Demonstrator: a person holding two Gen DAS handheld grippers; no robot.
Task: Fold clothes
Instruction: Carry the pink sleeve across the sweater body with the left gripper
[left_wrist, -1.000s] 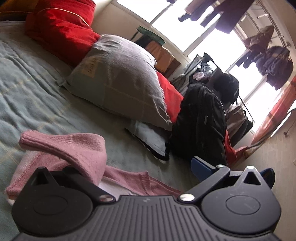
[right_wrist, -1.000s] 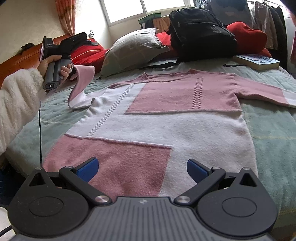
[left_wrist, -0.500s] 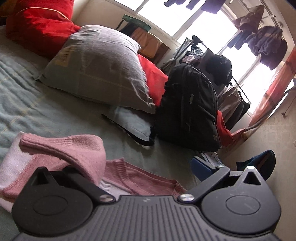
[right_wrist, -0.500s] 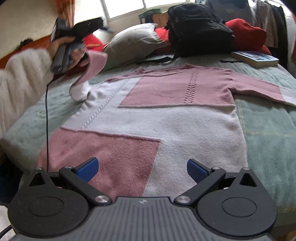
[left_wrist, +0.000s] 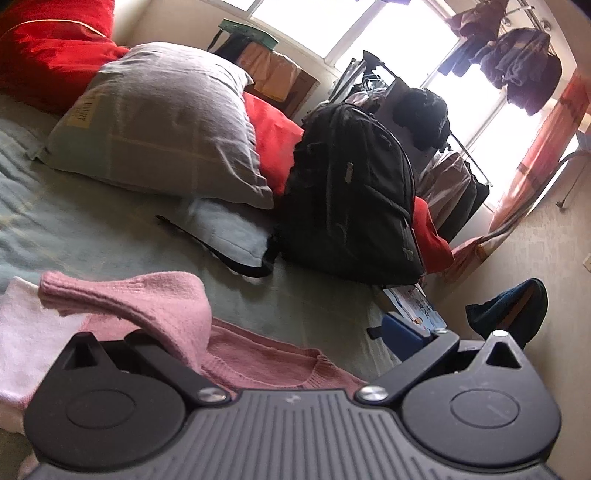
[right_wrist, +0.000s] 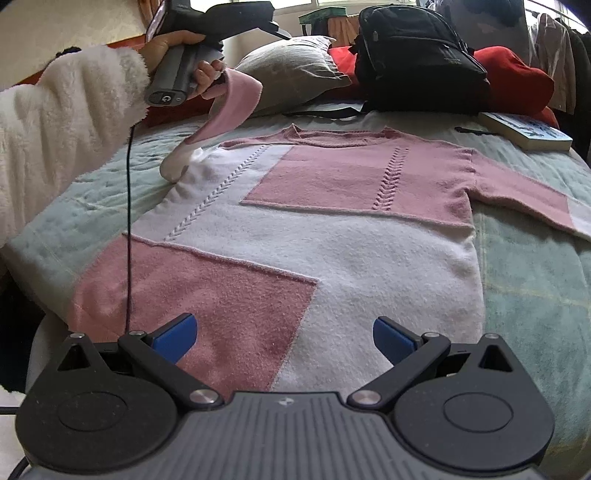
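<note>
I have raised the pink-and-white knit sweater's (right_wrist: 303, 221) left sleeve (right_wrist: 229, 107), draped over my spread left gripper (left_wrist: 280, 332), toward twelve o'clock, starting the fold; my right gripper (right_wrist: 284, 338) waits open.

Pink-and-white knit sweater (right_wrist: 295, 229) on bed.
Spread flat, front up, neckline toward pillows; one sleeve (right_wrist: 229, 107) lifted off the bed, other sleeve outstretched.

Left gripper (right_wrist: 221, 33) raised, right gripper (right_wrist: 284, 338) agape
</note>
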